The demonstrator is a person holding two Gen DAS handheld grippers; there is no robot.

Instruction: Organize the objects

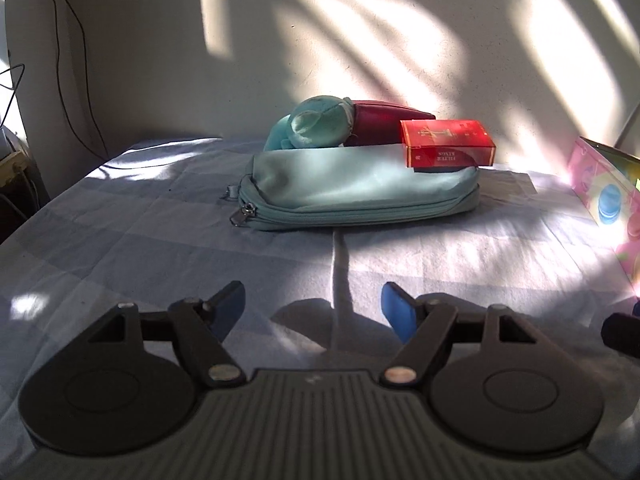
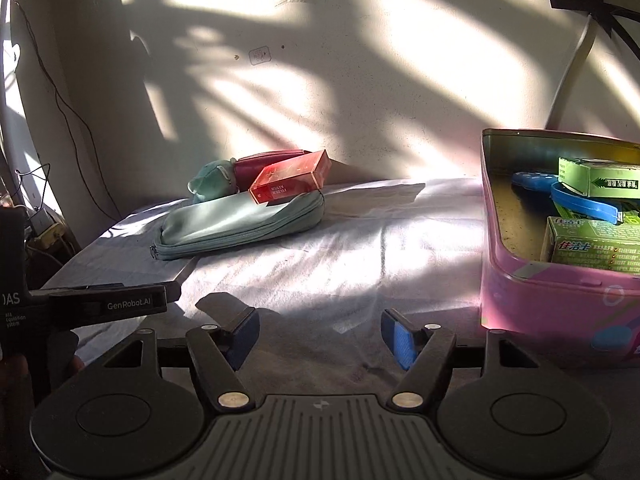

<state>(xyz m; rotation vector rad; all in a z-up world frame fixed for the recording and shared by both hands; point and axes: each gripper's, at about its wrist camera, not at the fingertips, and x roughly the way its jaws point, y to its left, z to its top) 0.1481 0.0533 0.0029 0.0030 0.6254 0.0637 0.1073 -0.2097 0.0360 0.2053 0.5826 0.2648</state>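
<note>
A teal zip pouch (image 1: pixel 360 196) lies on the cloth-covered table near the wall. A red box (image 1: pixel 448 144) rests on its right end. A teal plush toy (image 1: pixel 312 124) and a dark red case (image 1: pixel 384 124) sit just behind it. The same pile shows in the right wrist view: pouch (image 2: pixel 240 224), red box (image 2: pixel 292 182). My left gripper (image 1: pixel 314 310) is open and empty, well short of the pouch. My right gripper (image 2: pixel 318 336) is open and empty, left of a pink tin (image 2: pixel 540 296) holding green boxes (image 2: pixel 592 246) and blue items (image 2: pixel 580 202).
The pink tin's edge also shows at the far right of the left wrist view (image 1: pixel 604 196). The left gripper's body (image 2: pixel 100 304) sits at the left of the right wrist view. Cables (image 1: pixel 72 60) hang on the wall at the left.
</note>
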